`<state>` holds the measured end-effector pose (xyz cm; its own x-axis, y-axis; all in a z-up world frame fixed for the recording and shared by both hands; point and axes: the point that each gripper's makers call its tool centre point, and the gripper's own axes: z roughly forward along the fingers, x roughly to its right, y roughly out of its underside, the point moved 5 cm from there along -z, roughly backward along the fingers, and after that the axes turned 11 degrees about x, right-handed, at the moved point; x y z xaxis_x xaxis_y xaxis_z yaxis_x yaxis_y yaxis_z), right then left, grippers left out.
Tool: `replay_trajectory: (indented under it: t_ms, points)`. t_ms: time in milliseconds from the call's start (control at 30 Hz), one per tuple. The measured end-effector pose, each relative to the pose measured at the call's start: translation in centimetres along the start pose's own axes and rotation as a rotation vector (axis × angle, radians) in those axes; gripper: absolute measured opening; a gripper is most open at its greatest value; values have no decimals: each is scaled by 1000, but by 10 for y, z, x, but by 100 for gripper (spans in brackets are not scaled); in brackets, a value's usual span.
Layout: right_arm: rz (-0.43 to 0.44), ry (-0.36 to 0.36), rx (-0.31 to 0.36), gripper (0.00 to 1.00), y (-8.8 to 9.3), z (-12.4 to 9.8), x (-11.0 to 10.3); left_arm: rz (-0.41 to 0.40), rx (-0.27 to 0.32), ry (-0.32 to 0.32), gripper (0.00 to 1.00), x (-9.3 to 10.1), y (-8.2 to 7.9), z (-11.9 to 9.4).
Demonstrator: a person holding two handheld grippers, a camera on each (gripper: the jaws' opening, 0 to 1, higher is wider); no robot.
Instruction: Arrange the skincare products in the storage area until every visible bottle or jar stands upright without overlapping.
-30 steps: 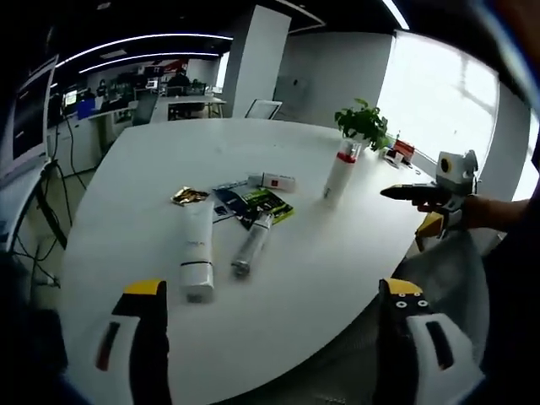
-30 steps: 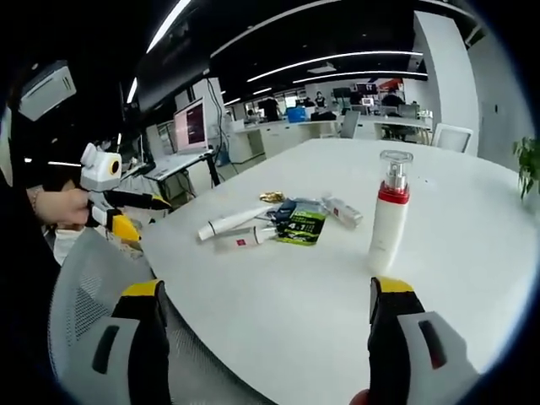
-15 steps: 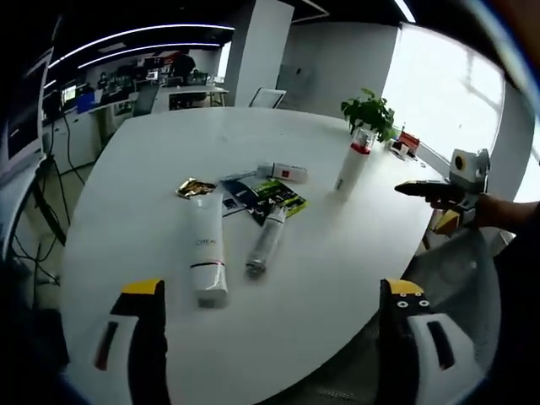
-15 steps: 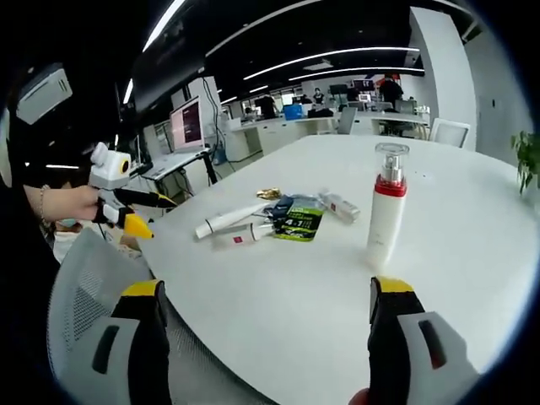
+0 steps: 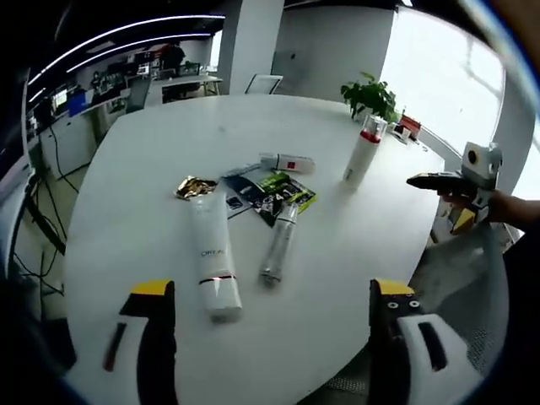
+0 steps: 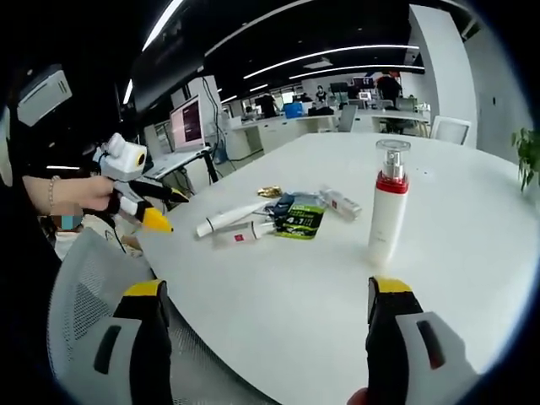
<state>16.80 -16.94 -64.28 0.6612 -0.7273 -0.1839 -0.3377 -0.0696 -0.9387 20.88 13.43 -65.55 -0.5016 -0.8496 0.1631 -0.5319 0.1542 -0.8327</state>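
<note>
A large white tube (image 5: 211,261) lies flat on the round white table (image 5: 126,169), cap towards me. Beside it lies a slim clear tube (image 5: 280,243), and a small white tube with a red label (image 5: 287,163) lies farther back. A white pump bottle with a red band (image 5: 361,156) stands upright at the right. My left gripper (image 5: 270,295) hovers open over the near table edge, short of the tubes. In the right gripper view the pump bottle (image 6: 386,211) stands just beyond my open right gripper (image 6: 266,291), and the tubes (image 6: 228,221) lie to its left.
A green sachet (image 5: 287,192), a dark packet and a gold sachet (image 5: 194,186) lie among the tubes. A potted plant (image 5: 371,97) stands at the far table edge. A grey mesh chair (image 6: 89,312) sits below the right gripper. Desks and monitors fill the office behind.
The left gripper has moved forward towards the table, so the tubes now lie closer to its jaws. The right gripper has barely moved. Both stay open.
</note>
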Motion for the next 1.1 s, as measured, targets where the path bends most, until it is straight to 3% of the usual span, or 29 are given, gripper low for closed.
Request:
replay_trajectory:
  t_ms: [400,600,667,733,933,1100]
  points:
    - [-1,6,-3,97,1,0,-1,1,-84,-27,74,-21,-20,28]
    - [5,15,4,97,0,-1,-1,34,-185,-28,69,-23,-25,44]
    - [4,18,6,96,-1,-1,0,47,-195,-33,68,-28,-30,57]
    - [6,20,9,96,-1,-2,0,46,-202,-34,67,-24,-27,54]
    - [9,28,12,95,-1,-3,1,63,-202,-55,59,-36,-35,76]
    - [13,34,12,95,-1,-3,2,102,-248,-69,53,-44,-33,85]
